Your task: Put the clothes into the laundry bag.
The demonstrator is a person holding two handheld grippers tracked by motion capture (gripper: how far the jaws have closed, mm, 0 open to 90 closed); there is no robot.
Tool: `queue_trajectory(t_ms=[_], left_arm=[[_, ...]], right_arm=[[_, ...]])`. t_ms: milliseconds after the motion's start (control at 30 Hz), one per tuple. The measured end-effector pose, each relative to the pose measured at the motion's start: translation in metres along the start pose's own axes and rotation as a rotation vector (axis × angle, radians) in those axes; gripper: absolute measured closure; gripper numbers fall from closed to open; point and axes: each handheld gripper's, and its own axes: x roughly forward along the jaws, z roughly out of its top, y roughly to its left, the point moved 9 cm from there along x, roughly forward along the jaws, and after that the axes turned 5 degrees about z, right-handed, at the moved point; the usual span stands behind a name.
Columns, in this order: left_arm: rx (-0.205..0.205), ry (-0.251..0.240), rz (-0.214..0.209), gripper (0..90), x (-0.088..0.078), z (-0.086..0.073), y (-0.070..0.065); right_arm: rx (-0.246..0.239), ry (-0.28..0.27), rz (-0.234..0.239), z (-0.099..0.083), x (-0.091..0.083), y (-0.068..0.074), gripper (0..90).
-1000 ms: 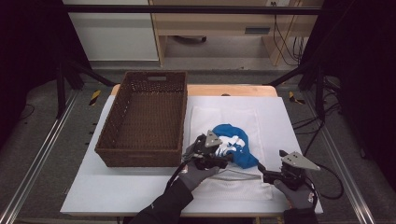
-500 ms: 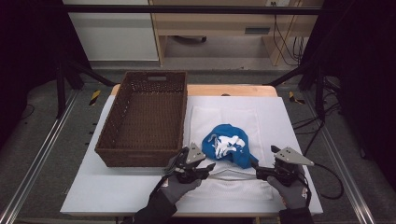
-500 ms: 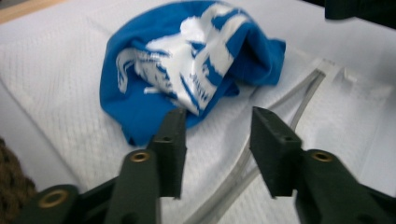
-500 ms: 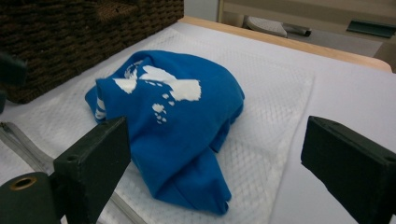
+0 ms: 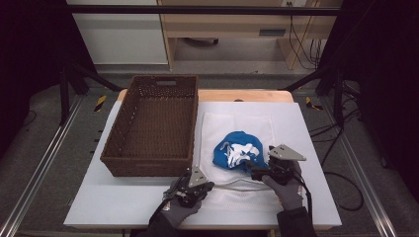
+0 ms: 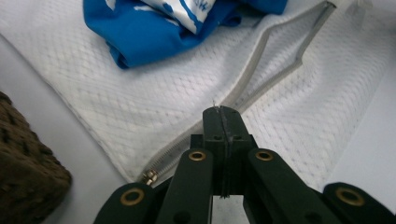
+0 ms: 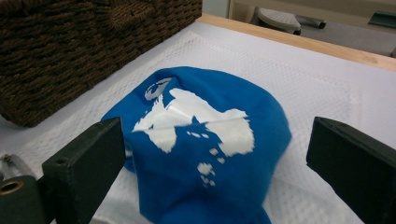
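Observation:
A blue garment with a white print (image 5: pixel 238 149) lies bunched on a white mesh laundry bag (image 5: pixel 237 122) at the table's middle. My left gripper (image 5: pixel 211 186) is at the bag's near left corner, shut on the bag's zipper edge (image 6: pixel 275 60); its jaws (image 6: pixel 222 114) press together over the zipper tape. My right gripper (image 5: pixel 254 171) sits just right of the garment with its jaws wide apart. In the right gripper view the garment (image 7: pixel 210 116) lies between and beyond the open gripper (image 7: pixel 217 158). The garment (image 6: pixel 140 28) lies farther up the bag (image 6: pixel 116 107) in the left gripper view.
A dark brown wicker basket (image 5: pixel 148 165) stands empty to the left of the bag, its wall (image 7: pixel 70 46) close behind the garment. The white table board (image 5: pixel 123 200) has bare space along the front left. A wooden edge (image 5: pixel 237 95) runs along the back.
My left gripper has pulled back from the garment to the bag's near left corner and shut on the zipper edge. My right gripper has moved left, up to the garment.

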Motion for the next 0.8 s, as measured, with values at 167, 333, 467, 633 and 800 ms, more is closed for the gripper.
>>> queue_trajectory(t_ms=[167,333,467,633,800], left_arm=[[0.007,0.029,0.002,90.0,0.010,-0.009,-0.007],[0.022,0.028,0.003,89.5,0.013,-0.011,-0.010],[0.022,0.020,0.008,89.0,0.013,-0.012,-0.011],[0.016,0.018,0.008,88.7,0.013,-0.012,-0.011],[0.016,0.018,0.013,88.7,0.014,-0.012,-0.011]], right_arm=[[0.034,0.034,0.011,-0.001,0.025,0.005,4.3],[0.026,0.110,0.003,-0.013,0.049,0.006,3.6],[0.014,0.165,-0.008,-0.025,0.062,0.005,3.5],[-0.013,0.201,-0.022,-0.036,0.071,0.007,5.2],[-0.058,0.227,-0.043,-0.042,0.076,0.007,12.6]])
